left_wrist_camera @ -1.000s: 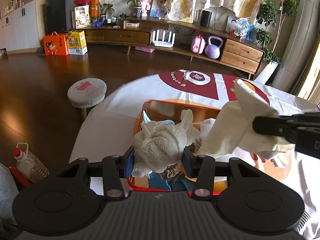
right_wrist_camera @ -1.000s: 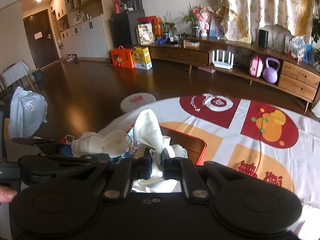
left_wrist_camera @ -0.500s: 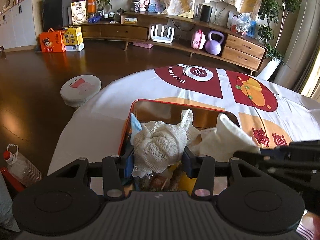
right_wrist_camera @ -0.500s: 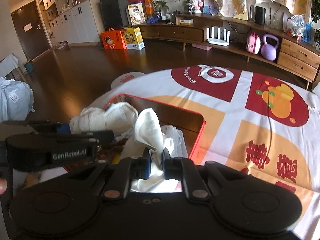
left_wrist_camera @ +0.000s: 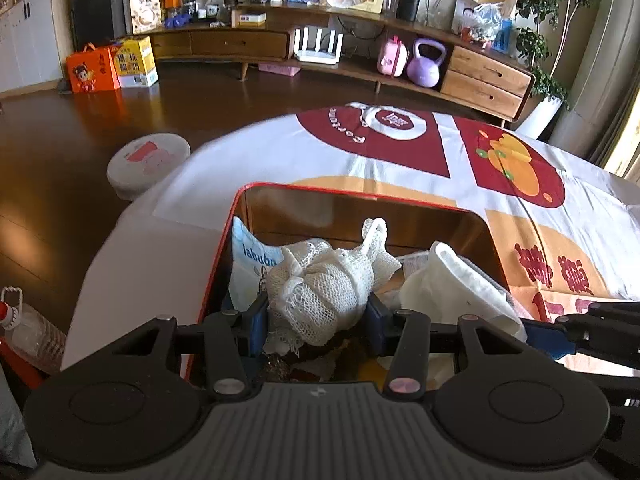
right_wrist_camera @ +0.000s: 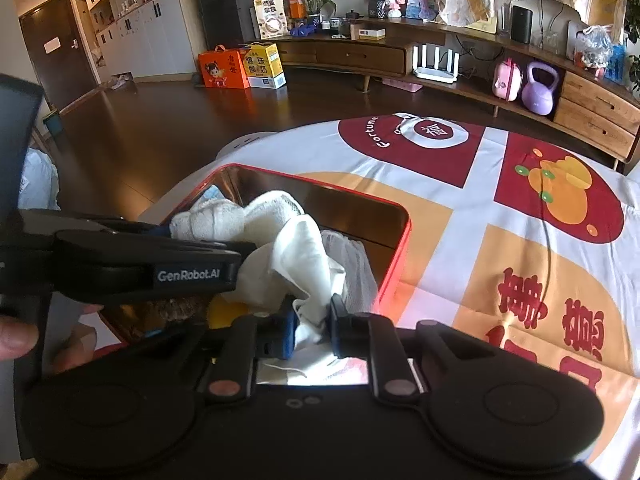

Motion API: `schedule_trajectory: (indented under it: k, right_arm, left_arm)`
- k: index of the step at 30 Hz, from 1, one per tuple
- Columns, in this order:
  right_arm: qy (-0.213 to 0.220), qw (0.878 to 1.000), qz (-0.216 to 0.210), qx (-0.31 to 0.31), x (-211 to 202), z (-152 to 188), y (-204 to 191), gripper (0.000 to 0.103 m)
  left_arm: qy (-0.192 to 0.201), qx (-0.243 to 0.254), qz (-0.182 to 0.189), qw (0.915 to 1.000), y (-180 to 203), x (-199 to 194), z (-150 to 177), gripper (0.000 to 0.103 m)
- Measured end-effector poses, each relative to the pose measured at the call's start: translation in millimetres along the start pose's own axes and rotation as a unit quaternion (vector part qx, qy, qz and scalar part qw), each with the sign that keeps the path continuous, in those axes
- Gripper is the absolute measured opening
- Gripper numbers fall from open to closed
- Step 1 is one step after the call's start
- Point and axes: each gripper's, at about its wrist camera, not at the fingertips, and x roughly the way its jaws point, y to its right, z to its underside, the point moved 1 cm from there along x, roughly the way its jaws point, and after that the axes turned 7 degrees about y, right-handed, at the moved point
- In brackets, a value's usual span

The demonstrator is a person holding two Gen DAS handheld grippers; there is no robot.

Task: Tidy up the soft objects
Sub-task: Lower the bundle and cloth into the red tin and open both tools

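A red-rimmed box stands on the patterned tablecloth and holds several soft items. My left gripper is shut on a white knitted mesh bundle, held low inside the box; the bundle also shows in the right wrist view. My right gripper is shut on a white cloth, also low in the box, just right of the left gripper. The white cloth shows in the left wrist view. A "labubu" packet leans at the box's left wall.
The tablecloth spreads to the right and beyond the box. A round stool stands on the wooden floor past the table's left edge. A plastic bottle stands at lower left. A long wooden sideboard lines the far wall.
Both grippers have come down into the box with their loads. The white cloth, held high a second ago, now sits low beside the mesh bundle.
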Motion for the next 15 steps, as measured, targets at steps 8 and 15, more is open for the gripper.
schedule_trajectory:
  k: [8, 15]
  right_arm:
    - [0.005, 1.000, 0.002, -0.023, -10.2, -0.8, -9.7, 0.033]
    - [0.014, 1.000, 0.006, -0.026, -21.6, -1.2, -10.5, 0.042]
  left_arm:
    - [-0.009, -0.026, 0.009, 0.9996, -7.7, 0.7, 0.0, 0.060]
    - [0.002, -0.029, 0.007, 0.9996, -8.0, -13.8, 0.5, 0.069]
